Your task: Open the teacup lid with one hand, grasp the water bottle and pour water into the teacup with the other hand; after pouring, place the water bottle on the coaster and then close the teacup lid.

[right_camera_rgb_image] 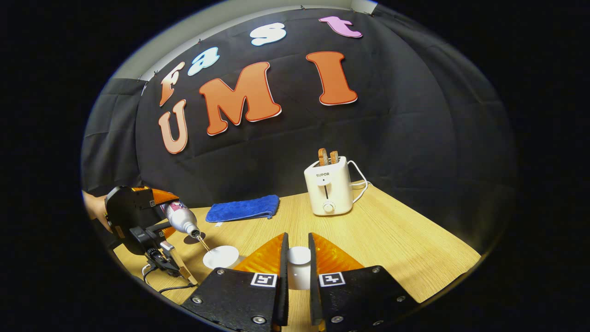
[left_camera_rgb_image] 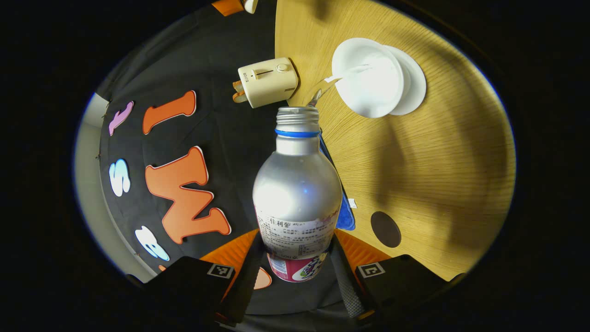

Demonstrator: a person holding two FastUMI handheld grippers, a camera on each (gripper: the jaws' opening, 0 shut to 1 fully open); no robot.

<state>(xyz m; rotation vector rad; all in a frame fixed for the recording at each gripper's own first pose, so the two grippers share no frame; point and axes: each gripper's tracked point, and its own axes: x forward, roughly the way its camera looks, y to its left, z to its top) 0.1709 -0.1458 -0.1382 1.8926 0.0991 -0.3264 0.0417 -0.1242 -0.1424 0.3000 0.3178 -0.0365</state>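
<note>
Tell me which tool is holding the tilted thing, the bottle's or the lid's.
The left tool: its bottle is tipped, pouring water into the teacup. The right tool holds the lid level above the table.

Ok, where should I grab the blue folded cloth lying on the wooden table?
Probably on the blue folded cloth, at its thicker folded end toward the white toaster. It lies flat on the wooden table, so come from above and pinch that raised edge.

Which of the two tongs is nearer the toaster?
Hard to say. The right tongs, clamped on the teacup lid, face the toaster across bare table. The left tongs tilt the water bottle over the teacup.
</note>
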